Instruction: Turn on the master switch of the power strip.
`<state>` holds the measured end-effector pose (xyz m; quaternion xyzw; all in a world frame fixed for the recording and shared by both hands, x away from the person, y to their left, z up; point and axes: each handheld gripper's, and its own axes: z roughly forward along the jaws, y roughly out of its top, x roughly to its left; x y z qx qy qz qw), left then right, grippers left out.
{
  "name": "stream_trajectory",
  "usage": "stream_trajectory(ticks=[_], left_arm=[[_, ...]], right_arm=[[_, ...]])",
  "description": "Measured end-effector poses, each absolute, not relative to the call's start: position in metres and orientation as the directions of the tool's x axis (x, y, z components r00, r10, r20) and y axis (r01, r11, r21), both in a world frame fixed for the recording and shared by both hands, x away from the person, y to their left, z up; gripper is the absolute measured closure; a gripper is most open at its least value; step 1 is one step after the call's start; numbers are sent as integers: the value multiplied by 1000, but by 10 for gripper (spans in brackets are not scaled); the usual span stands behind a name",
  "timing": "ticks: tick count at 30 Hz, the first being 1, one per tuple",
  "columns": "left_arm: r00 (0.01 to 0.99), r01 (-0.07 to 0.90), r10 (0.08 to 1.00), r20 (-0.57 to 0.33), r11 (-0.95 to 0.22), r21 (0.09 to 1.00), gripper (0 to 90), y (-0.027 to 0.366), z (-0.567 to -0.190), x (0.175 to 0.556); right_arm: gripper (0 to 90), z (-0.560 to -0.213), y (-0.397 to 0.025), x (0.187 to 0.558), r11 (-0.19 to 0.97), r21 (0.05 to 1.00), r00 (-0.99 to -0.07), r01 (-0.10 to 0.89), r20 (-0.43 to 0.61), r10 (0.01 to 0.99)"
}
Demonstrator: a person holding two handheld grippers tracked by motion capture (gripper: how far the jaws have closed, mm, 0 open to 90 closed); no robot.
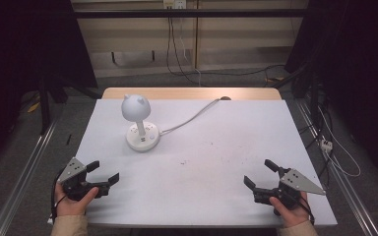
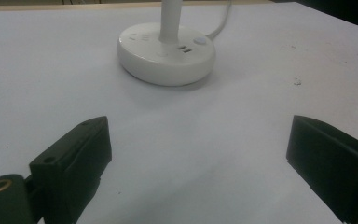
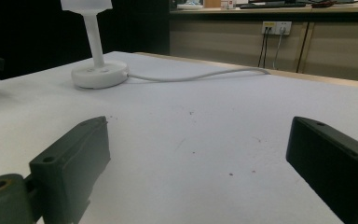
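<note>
Spread fingers [image 3: 70, 163] face a white lamp [image 3: 98, 70] across the table [image 3: 191, 130].

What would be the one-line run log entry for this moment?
left tongs: open, empty | right tongs: open, empty | lamp: upright, untouched | table

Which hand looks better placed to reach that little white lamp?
Probably the left gripper: the lamp stands on its side of the table, straight ahead of its open jaws. The right gripper sits farther off.

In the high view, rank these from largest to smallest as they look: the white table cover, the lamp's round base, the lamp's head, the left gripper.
1. white table cover
2. left gripper, though it lies nearer the camera
3. lamp's round base and lamp's head: too alike to rank
</note>
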<state>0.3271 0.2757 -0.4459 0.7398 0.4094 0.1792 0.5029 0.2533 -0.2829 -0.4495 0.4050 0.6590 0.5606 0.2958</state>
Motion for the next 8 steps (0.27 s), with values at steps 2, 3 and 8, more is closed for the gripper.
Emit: stream_trajectory(ticks=[2,3,8], left_arm=[[602,423,786,-143,-161,892,63,274,-446,328],[603,421,785,-143,-162,892,64,274,-446,328],[610,421,780,-140,-170,891,64,270,-445,330]], right_arm=[[55,-450,-283,253,46,978,-497,205,64,865],[55,-450,-284,252,43,978,-495,205,66,866],[56,-449,-285,252,43,978,-492,205,65,868]])
